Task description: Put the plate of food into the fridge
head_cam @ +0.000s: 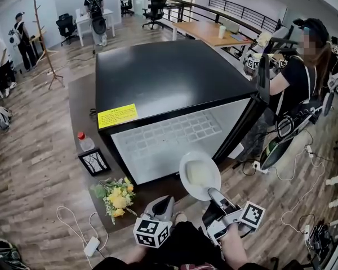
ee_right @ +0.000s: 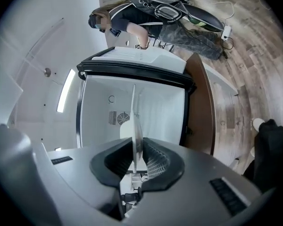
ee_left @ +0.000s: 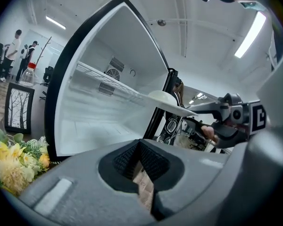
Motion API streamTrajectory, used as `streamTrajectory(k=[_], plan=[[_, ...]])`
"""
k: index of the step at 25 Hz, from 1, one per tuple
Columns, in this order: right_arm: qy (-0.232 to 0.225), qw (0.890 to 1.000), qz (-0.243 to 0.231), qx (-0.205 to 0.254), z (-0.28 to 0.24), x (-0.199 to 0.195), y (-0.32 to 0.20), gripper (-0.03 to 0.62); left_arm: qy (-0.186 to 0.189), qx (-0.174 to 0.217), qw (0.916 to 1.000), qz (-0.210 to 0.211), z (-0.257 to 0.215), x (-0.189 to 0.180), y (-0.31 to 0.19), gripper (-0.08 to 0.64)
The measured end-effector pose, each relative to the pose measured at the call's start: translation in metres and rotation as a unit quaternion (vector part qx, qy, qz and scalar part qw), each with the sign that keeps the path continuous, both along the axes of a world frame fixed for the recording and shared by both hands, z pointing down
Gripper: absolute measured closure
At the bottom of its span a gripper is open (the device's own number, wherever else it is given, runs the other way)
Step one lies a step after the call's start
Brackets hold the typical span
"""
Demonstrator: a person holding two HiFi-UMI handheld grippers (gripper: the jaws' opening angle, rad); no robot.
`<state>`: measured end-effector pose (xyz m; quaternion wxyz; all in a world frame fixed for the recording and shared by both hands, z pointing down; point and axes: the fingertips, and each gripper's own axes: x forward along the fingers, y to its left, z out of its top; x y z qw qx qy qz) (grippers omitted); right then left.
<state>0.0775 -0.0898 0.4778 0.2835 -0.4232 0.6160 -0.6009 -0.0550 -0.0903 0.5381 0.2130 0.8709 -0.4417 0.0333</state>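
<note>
The right gripper (head_cam: 212, 193) pinches the near rim of the plate of food (head_cam: 199, 174), which hangs just outside the open fridge (head_cam: 158, 77). The step in hand looks like carrying it in, so hold it level, grip firmly and slide it toward 11 o'clock, minding the front edge of the wire shelf (ee_left: 108, 80). The left gripper (head_cam: 162, 206), fingers pressed together on nothing, sits at 9 o'clock of the plate; the opening is wide and bare, but the door (head_cam: 252, 122) edge stands close at 2 o'clock and the flowers (head_cam: 117, 194) lie low at 9 o'clock.
</note>
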Motion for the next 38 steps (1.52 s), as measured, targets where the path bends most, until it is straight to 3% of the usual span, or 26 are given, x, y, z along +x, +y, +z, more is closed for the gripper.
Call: streamTrajectory(k=[19,26,38], plan=[[0.015,1.0,0.014,-0.012,-0.031,0.029,-0.057,0.531,0.024,-0.021,0.998,-0.054,-0.004,-0.009,-0.032,0.554],[0.0,1.0,0.013,-0.009,-0.036,0.028,-0.084,0.529,0.02,-0.023,0.9966,-0.076,0.0,-0.018,-0.042,0.554],[-0.014,1.0,0.013,-0.021,-0.033,0.024,-0.115,0.526,0.022,-0.031,0.9971,-0.066,0.001,-0.014,-0.048,0.554]])
